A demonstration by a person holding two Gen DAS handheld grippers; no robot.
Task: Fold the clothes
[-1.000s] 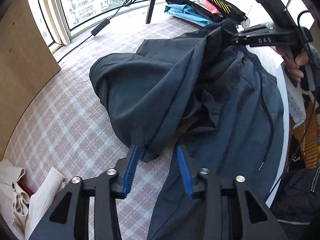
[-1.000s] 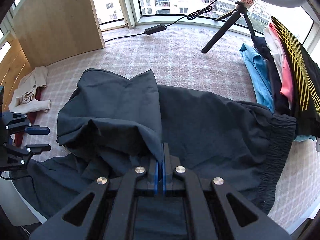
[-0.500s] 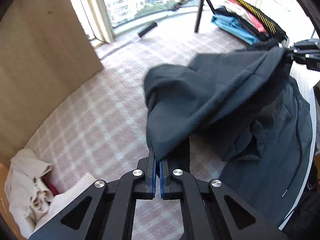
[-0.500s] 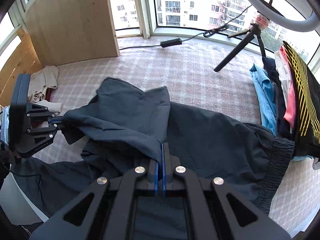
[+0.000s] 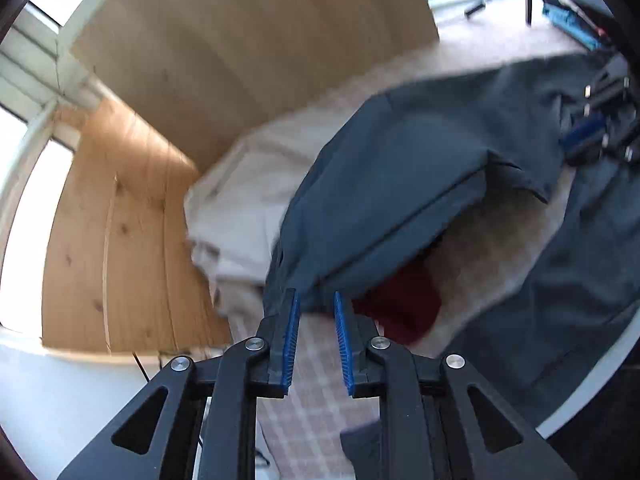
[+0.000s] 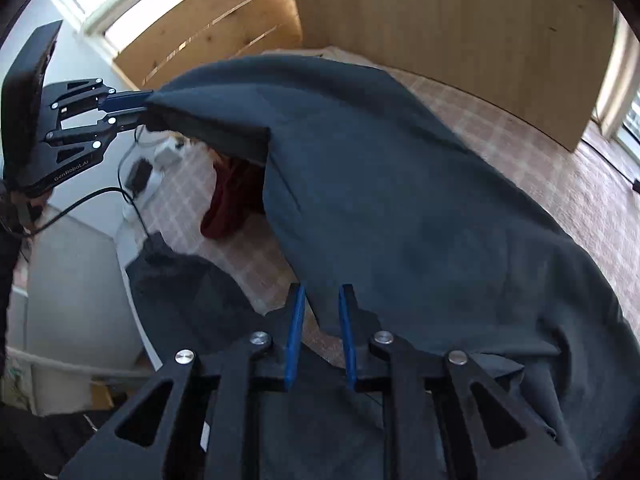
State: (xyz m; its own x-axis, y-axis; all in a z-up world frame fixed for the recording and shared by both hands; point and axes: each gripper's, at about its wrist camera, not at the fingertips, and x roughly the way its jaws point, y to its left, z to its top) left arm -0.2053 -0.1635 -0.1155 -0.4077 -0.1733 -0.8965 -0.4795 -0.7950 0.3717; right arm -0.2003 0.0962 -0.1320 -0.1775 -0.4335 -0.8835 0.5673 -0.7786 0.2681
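Across the plaid-covered surface (image 6: 532, 152) we see the dark garment (image 6: 400, 200) spread w/ one portion lifted and stretched between our two grippers. Left wrist view: the left gripper (image 5: 316, 312) has its blue pads (image 5: 290, 340) apart, jaws opening; a corner of the garment (image 5: 400, 184) sits at the fingertips, hanging between them. Motion blur is heavy here, so we cannot say whether the pads touch the cloth, though a visible gap stands on both sides. Beyond the lifted fold lie a cream-coloured cloth (image 5: 240, 200) and a dark red item (image 5: 404, 304), the latter partly under the garment's raised edge. A wooden panel (image 5: 240, 40) fills the bkgd. At right edge of the same view the right gripper (image 5: 588, 136) shows, blurred, beside the garment's far edge.

Right wrist view: the right gripper (image 6: 322, 320) also has pads (image 6: 295, 332) parted, jaws opening, w/ the hem of the garment draped down between the fingertips. At upper left the left gripper (image 6: 136, 108) appears side-on, its fingers at the garment's far corner, which is held up clear of the surface, forming a tent-like span. Under that span the red item (image 6: 228, 204) rests on the plaid. A 2nd part of the dark garment (image 6: 188, 292) lies flat near the surface's near edge, w/ a black cable (image 6: 100, 196) running beside it.
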